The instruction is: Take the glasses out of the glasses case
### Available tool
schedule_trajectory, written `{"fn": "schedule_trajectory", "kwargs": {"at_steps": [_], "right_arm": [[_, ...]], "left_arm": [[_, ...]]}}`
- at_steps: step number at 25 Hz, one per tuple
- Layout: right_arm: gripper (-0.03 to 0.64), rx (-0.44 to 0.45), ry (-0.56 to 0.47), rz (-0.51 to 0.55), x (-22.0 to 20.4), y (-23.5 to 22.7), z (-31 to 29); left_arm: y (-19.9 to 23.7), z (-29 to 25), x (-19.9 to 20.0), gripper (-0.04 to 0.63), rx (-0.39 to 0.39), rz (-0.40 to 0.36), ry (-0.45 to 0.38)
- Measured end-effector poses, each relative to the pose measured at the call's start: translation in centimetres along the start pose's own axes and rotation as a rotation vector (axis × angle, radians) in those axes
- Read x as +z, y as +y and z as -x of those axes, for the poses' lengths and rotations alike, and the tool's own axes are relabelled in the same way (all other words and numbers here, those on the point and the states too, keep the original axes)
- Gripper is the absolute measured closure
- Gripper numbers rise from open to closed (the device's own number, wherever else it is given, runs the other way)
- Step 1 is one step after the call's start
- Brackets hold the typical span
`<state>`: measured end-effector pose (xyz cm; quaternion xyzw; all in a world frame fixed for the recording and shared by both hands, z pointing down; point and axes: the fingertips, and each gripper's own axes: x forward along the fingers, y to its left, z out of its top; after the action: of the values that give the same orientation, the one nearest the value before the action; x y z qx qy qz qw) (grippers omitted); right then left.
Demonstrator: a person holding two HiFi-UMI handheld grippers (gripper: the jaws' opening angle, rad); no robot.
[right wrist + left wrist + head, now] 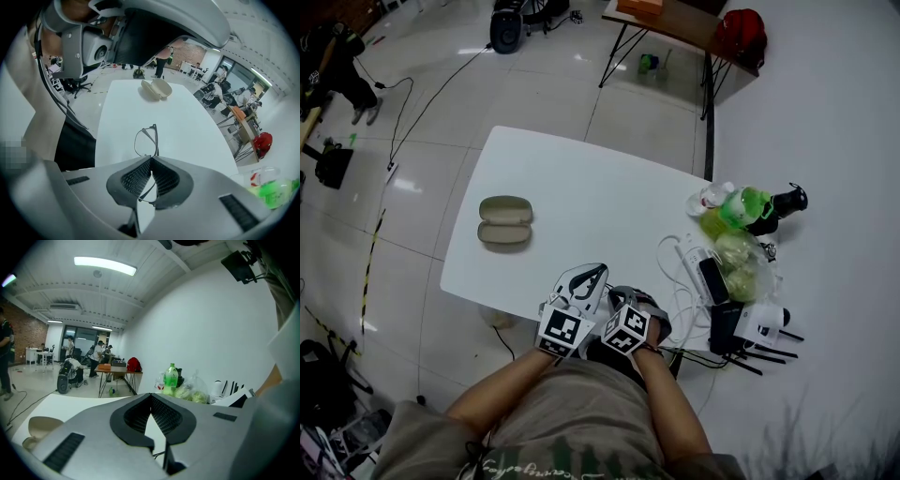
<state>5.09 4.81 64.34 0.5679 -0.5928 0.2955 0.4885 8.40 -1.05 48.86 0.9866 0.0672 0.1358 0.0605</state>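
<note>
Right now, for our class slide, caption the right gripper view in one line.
Right gripper shut on the glasses above the white table, open glasses case lying beyond.

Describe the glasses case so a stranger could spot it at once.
Find the white table. On its left part lies the glasses case, a beige oval clamshell, open. It sits alone, far from the green bottle by the right edge.
</note>
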Motion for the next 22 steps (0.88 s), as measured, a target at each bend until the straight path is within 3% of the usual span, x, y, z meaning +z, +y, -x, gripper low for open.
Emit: {"fn": "schedule_trajectory", "kwargs": {"at_steps": [7, 22], "right_arm": [[0.598, 0.017, -0.01, 0.044, -1.5, -0.1, 0.1], [0.597, 0.057, -0.068, 0.111, -3.0, 0.7, 0.2]], "left_arm": [[-2.0, -1.0, -0.6, 0.588, 0.007, 0.004, 0.01], [-3.7, 0.0, -2.1, 0.588, 0.133, 0.021, 0.024]]}}
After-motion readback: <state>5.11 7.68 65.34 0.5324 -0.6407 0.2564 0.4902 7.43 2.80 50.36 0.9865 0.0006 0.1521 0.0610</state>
